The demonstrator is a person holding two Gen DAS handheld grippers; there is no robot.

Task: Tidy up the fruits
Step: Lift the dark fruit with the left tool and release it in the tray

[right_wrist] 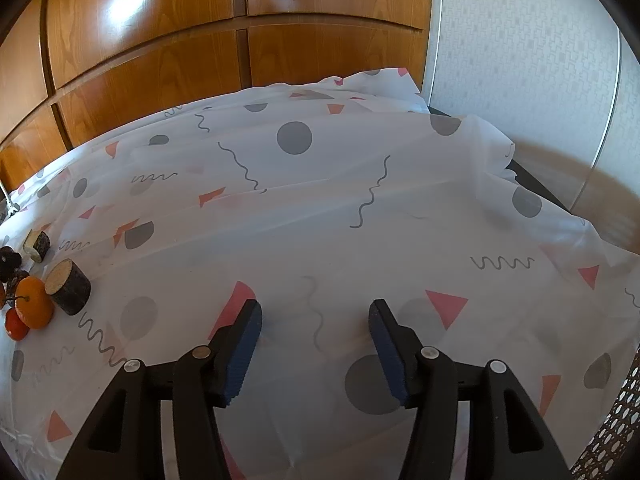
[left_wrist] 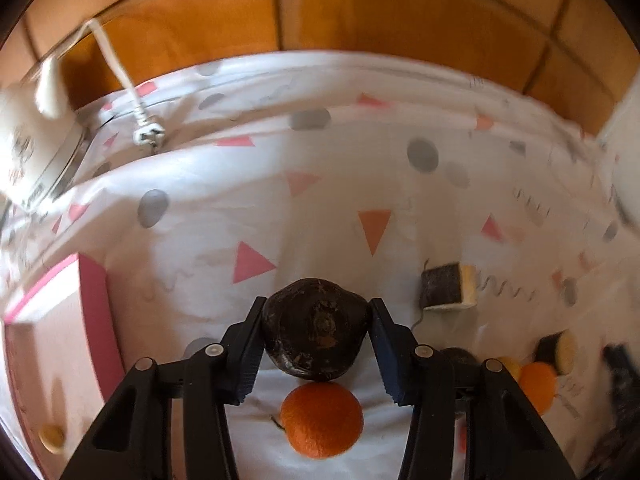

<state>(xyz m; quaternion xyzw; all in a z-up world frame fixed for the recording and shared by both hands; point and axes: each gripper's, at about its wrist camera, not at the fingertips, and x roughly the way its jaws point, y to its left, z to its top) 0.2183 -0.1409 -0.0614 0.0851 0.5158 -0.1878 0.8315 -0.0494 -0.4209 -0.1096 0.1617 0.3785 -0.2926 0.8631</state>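
My left gripper is shut on a dark brown round fruit and holds it above the patterned cloth. An orange lies on the cloth right under it. Another orange lies at the lower right, next to a dark-skinned cut piece. A second cut piece lies farther off. My right gripper is open and empty above bare cloth. In its view, an orange, a small red fruit, a bark-covered log piece and a smaller cut piece sit at the far left.
A pink box stands at the left with a small yellow item in it. A white appliance and its cord lie at the back left. Wooden cabinet doors are behind the table. A woven basket edge shows at the lower right.
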